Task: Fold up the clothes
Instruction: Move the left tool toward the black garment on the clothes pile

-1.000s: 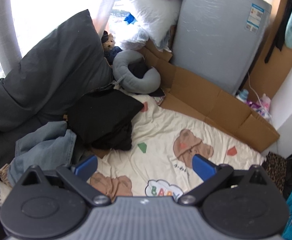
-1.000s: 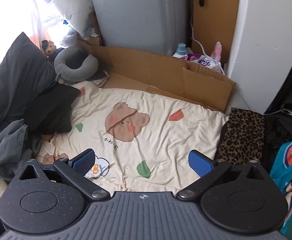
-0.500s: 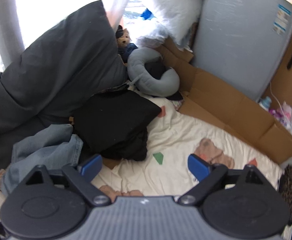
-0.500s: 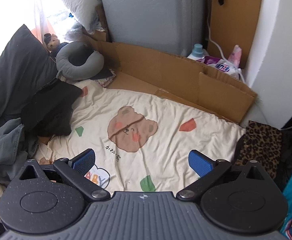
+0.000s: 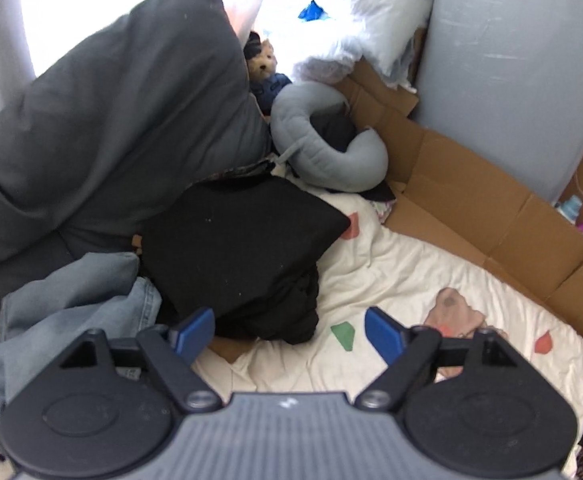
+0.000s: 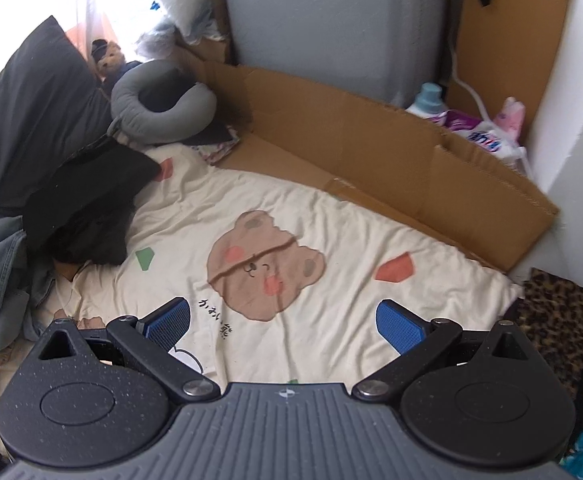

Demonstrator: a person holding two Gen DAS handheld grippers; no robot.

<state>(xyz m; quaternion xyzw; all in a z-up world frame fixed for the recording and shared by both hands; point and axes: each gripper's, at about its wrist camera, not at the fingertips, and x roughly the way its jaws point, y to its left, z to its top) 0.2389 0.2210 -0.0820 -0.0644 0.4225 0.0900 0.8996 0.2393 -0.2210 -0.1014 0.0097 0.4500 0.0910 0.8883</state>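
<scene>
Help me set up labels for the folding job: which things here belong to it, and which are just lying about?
For the job:
- black garment
- blue jeans
- bear-print sheet as the folding surface
- left tool and right tool, both open and empty

Lying about:
- grey neck pillow
- teddy bear
- dark pillow
- cardboard
- detergent bottle
</scene>
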